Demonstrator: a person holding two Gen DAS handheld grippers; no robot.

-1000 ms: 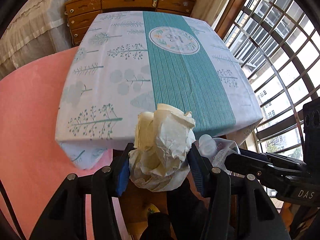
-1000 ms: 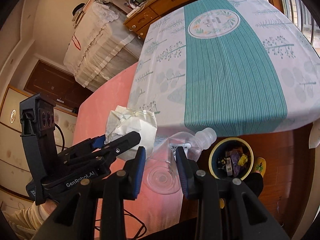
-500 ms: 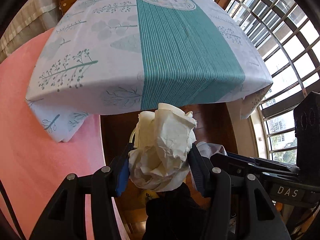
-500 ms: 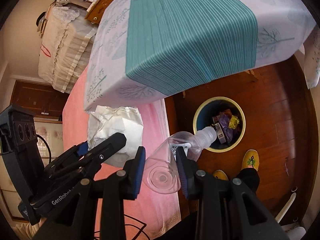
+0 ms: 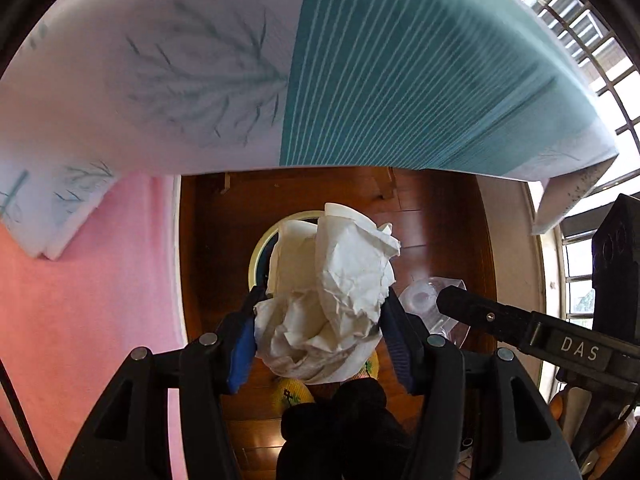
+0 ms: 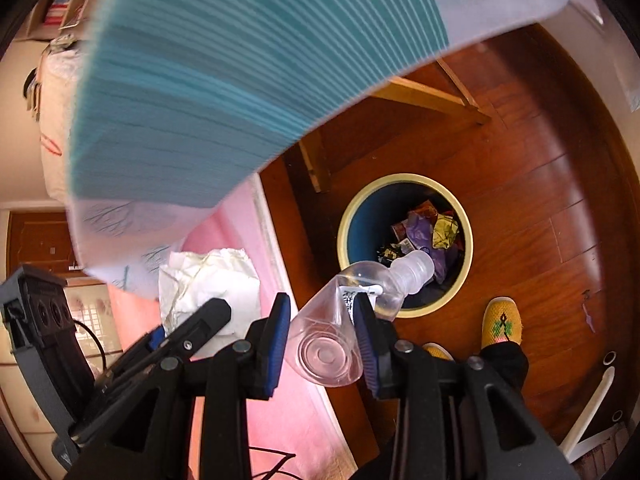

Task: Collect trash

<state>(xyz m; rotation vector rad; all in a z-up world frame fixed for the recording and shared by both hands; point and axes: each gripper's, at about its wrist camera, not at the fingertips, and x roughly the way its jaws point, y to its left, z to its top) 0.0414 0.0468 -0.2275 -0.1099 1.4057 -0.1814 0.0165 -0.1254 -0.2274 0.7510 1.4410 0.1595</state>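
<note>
My left gripper [image 5: 322, 300] points steeply down with a crumpled white paper wad [image 5: 344, 280] between its blue pads. Its jaws are opening, and the pads still touch the wad. Right below the wad shows the cream rim of a round blue bin [image 5: 260, 252]. My right gripper [image 6: 320, 304] has a clear plastic bottle [image 6: 412, 270] between its pads, neck forward over the bin [image 6: 344, 224]. Its jaws are opening too, with the bottle still caught between them. Coloured wrappers [image 6: 428, 232] lie inside the bin. The paper wad [image 6: 208, 284] and left gripper [image 6: 188, 320] show to the left.
The table's hanging teal and white cloth [image 5: 360, 60] looms just above and ahead. A wooden table leg [image 6: 316, 160] stands beside the bin on the dark wood floor. A pink cover [image 5: 80, 300] spreads on the left. A person's yellow slipper [image 6: 502, 320] is next to the bin.
Both grippers sank from above the tabletop to below its edge and tipped downward. The bin has come under the paper wad and the bottle's neck. Both items stay between the pads.
</note>
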